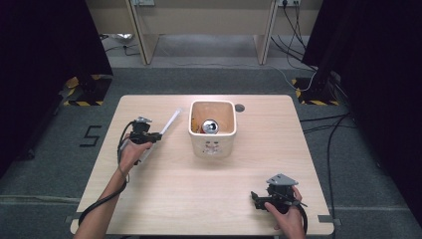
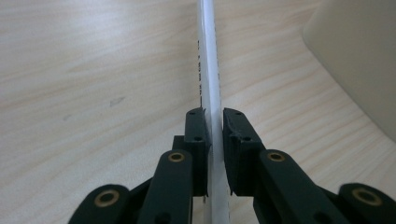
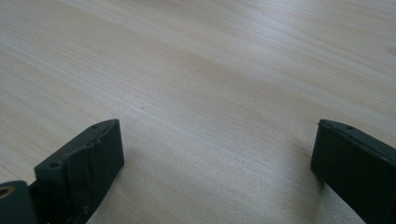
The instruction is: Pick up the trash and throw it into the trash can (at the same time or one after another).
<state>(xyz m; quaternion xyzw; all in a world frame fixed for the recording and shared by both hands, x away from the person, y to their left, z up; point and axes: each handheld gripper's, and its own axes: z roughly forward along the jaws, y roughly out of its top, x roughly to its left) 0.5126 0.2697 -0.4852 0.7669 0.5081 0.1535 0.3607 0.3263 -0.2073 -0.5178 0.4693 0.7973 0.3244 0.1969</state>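
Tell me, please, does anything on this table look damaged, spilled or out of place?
Nothing stands out. The can lies inside the bin, the left hand-held gripper grips a flat white strip, and nothing is spilled.

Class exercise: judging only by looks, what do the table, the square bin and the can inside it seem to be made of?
Table: pale wood or wood-look laminate, matte, with visible grain lines. Square bin: probably plastic, cream, smooth with rounded corners and a soft sheen. Can: metal, likely aluminium, its silvery top glinting.

left tool point(image 1: 157, 135) clamped — right tool point(image 1: 255, 199) spread wide
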